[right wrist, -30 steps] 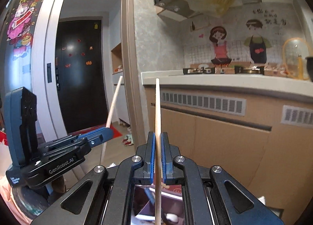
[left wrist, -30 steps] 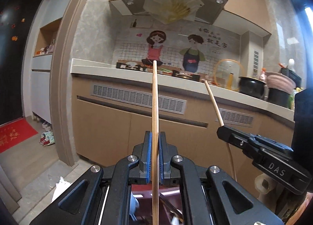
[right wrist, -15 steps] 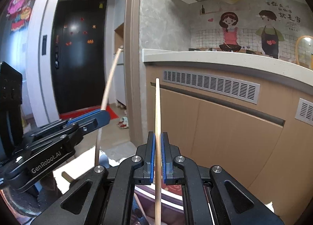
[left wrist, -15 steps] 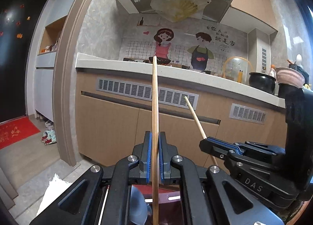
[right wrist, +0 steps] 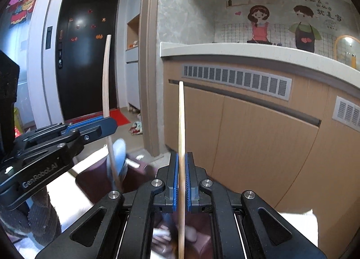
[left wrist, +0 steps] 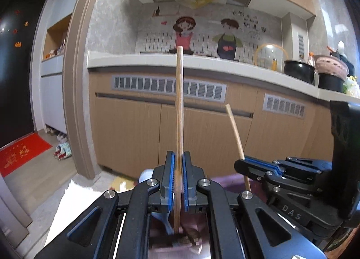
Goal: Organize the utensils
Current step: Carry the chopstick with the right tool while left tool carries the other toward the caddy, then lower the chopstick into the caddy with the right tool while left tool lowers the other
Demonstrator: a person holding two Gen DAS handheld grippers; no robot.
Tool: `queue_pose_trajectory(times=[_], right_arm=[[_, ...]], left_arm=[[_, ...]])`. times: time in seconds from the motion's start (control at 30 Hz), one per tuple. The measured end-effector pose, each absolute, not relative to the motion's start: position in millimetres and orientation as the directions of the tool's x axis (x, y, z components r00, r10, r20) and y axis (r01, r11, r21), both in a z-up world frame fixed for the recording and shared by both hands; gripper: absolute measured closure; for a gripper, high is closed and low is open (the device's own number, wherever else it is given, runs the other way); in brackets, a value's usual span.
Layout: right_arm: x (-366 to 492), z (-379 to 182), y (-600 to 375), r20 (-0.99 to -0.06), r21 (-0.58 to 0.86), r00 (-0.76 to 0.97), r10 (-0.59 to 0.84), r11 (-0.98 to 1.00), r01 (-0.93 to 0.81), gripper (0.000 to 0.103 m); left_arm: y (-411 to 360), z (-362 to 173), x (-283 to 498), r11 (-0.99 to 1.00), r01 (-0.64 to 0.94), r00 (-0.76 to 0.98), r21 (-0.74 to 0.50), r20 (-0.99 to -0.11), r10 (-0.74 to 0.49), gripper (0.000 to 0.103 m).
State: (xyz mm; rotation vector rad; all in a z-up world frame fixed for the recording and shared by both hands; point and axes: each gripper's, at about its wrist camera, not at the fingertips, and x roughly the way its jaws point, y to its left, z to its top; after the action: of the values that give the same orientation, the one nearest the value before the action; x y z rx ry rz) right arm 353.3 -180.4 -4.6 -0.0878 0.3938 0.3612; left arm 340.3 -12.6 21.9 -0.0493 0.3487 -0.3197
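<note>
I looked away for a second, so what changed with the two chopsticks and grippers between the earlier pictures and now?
Both grippers have come down toward the maroon container below, so the kitchen counter now sits higher in view. Unchanged: left gripper stays shut on its chopstick, right gripper on its chopstick, both upright.

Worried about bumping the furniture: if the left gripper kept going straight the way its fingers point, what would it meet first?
Probably the wooden cabinet doors under the white countertop. The left gripper, shut on an upright chopstick, faces them across open floor with nothing between; the chopstick's tip would likely touch first, though depth is unclear.
</note>
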Motion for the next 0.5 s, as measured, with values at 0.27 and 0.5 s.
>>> queue_pose_trajectory(times=[0.27,0.5], right_arm=[[346,-22,-180,-0.504,0.035,0.799,0.327,0.932,-0.36,0.097],[355,-33,-182,-0.6,0.113,0.731,0.324,0.939,-0.324,0.098]], left_arm=[[-10,10,339,0.945,0.298,0.835,-0.135,-0.444,-0.327,0.097],[-12,12,347,0.94,0.291,0.794,-0.178,-0.503,-0.341,0.097]])
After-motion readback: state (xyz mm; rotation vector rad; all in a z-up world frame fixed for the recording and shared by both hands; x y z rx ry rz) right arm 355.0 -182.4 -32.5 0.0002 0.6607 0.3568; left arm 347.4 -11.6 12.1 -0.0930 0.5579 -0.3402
